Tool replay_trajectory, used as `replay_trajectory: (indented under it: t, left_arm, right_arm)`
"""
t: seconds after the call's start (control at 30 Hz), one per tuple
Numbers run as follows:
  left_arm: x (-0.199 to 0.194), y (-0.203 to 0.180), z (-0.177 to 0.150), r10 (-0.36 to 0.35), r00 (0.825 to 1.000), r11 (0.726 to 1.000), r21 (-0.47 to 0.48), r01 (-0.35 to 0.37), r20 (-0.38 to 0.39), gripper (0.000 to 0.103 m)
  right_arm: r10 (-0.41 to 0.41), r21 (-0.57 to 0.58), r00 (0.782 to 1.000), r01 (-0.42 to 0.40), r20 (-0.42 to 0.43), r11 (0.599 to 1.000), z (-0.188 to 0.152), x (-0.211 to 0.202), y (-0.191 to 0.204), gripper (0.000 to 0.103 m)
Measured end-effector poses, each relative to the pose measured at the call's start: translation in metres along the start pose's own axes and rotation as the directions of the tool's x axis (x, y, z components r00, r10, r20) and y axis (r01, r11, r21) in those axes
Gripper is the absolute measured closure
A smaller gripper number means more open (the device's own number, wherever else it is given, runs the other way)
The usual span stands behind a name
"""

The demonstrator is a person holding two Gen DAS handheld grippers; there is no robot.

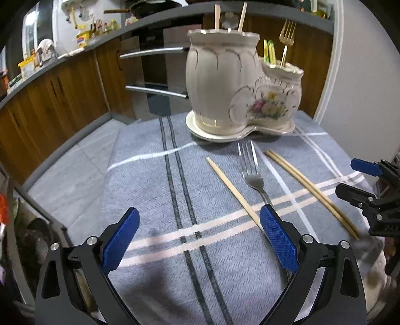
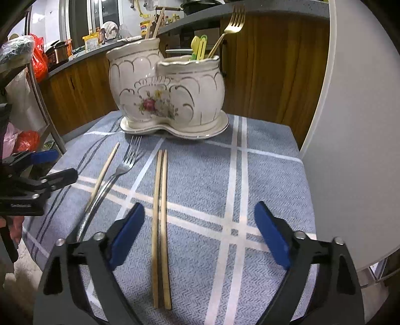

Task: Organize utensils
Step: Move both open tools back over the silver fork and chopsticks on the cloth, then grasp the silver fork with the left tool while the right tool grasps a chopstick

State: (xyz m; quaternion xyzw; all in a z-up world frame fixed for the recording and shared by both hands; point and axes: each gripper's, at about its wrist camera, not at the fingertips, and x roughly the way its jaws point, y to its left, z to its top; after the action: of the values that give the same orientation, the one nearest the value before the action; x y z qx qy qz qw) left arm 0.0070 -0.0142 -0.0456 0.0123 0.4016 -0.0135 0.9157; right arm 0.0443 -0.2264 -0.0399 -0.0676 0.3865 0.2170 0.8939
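Observation:
A cream ceramic double holder [image 1: 237, 85] with a flower motif stands at the far side of the blue plaid cloth [image 1: 155, 195]; it also shows in the right wrist view [image 2: 170, 92]. It holds wooden sticks, a gold fork [image 2: 232, 22] and green-yellow utensils. On the cloth lie a single chopstick [image 1: 232, 190], a silver fork [image 1: 252, 175] and a pair of chopsticks [image 1: 310, 192]. My left gripper [image 1: 200, 237] is open and empty, just left of the single chopstick. My right gripper [image 2: 200, 232] is open, with the chopstick pair [image 2: 160, 225] lying between its fingers.
Wooden kitchen cabinets [image 1: 50, 100] and a dark counter with clutter run behind the table. A white round panel [image 2: 350, 125] stands at the right. A metal rack with red bags [image 2: 37, 62] stands at the left. The cloth's edges drop off left and right.

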Motion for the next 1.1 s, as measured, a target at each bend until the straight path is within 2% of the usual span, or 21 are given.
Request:
replay_trajectory:
  t: [0.2, 0.4, 0.47, 0.6, 0.7, 0.77, 0.83, 0.93, 1.03, 1.1]
  left_arm:
    - [0.011, -0.01, 0.002, 0.008, 1.0, 1.0, 0.002, -0.008, -0.021, 0.009]
    - [0.021, -0.022, 0.006, -0.012, 0.999, 0.999, 0.032, 0.013, -0.049, 0.031]
    - [0.025, -0.025, 0.006, -0.019, 0.998, 0.999, 0.042, 0.022, -0.062, 0.041]
    - [0.027, -0.026, 0.007, -0.026, 0.998, 0.998, 0.051, 0.029, -0.06, 0.048]
    - [0.028, -0.024, 0.01, -0.034, 0.998, 0.998, 0.059, 0.038, -0.06, 0.063]
    - [0.029, -0.022, 0.012, -0.042, 0.997, 0.996, 0.076, 0.047, -0.06, 0.078]
    - [0.03, -0.02, 0.013, -0.056, 0.997, 0.993, 0.101, 0.062, -0.06, 0.085]
    - [0.028, -0.012, 0.013, -0.091, 0.994, 0.99, 0.106, 0.098, -0.068, 0.087]
    - [0.023, -0.007, 0.013, -0.11, 0.991, 0.985, 0.122, 0.118, -0.069, 0.092]
    - [0.02, -0.006, 0.012, -0.093, 0.993, 0.981, 0.162, 0.104, -0.073, 0.101]
  right_arm:
    - [0.039, -0.012, 0.999, -0.039, -0.022, 0.999, -0.003, 0.005, 0.004, 0.049]
    - [0.066, -0.015, 0.996, -0.067, -0.052, 0.998, -0.005, 0.011, 0.003, 0.076]
    - [0.075, -0.016, 0.996, -0.076, -0.058, 0.997, -0.005, 0.012, 0.003, 0.079]
    - [0.092, -0.013, 0.994, -0.093, -0.057, 0.996, -0.002, 0.012, 0.004, 0.079]
    - [0.114, -0.02, 0.992, -0.115, -0.062, 0.993, 0.002, 0.012, 0.007, 0.079]
    - [0.118, -0.032, 0.99, -0.121, -0.076, 0.992, 0.004, 0.015, 0.009, 0.079]
    - [0.118, -0.034, 0.989, -0.121, -0.089, 0.992, 0.005, 0.018, 0.01, 0.079]
    - [0.124, -0.047, 0.989, -0.128, -0.085, 0.991, 0.006, 0.016, 0.013, 0.079]
    - [0.11, -0.064, 0.989, -0.117, -0.102, 0.991, 0.006, 0.02, 0.015, 0.085]
    - [0.111, -0.071, 0.988, -0.119, -0.112, 0.99, 0.006, 0.022, 0.016, 0.085]
